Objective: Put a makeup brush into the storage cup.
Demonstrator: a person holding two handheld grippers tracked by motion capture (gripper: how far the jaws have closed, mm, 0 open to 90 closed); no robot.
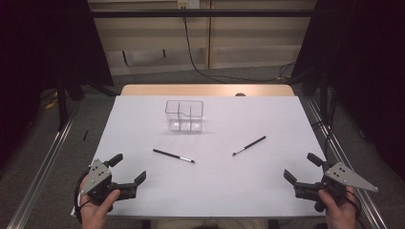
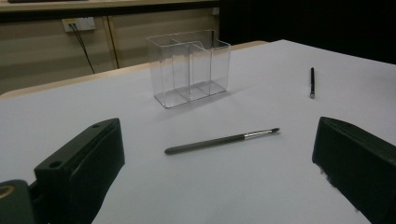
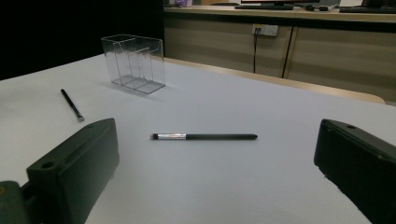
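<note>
A clear plastic organiser (image 1: 184, 115) with several compartments stands upright on the white table (image 1: 210, 181), toward the far side. Two thin dark makeup brushes lie flat in front of it: the left brush (image 1: 173, 156) and the right brush (image 1: 249, 145). The left gripper (image 1: 128, 168) rests near the table's front left corner, jaws open and empty. At the front right, the right gripper (image 1: 301, 167) is also open and empty. In the left gripper view the left brush (image 2: 220, 140) lies ahead between the jaws, the organiser (image 2: 189, 66) behind it. The right gripper view shows the right brush (image 3: 204, 136) ahead and the organiser (image 3: 134, 63) far left.
A wooden table edge (image 1: 205, 89) runs behind the white surface. Metal rails (image 1: 40, 167) flank both sides of the table. A black cable (image 1: 191, 52) hangs down the back wall to the floor.
</note>
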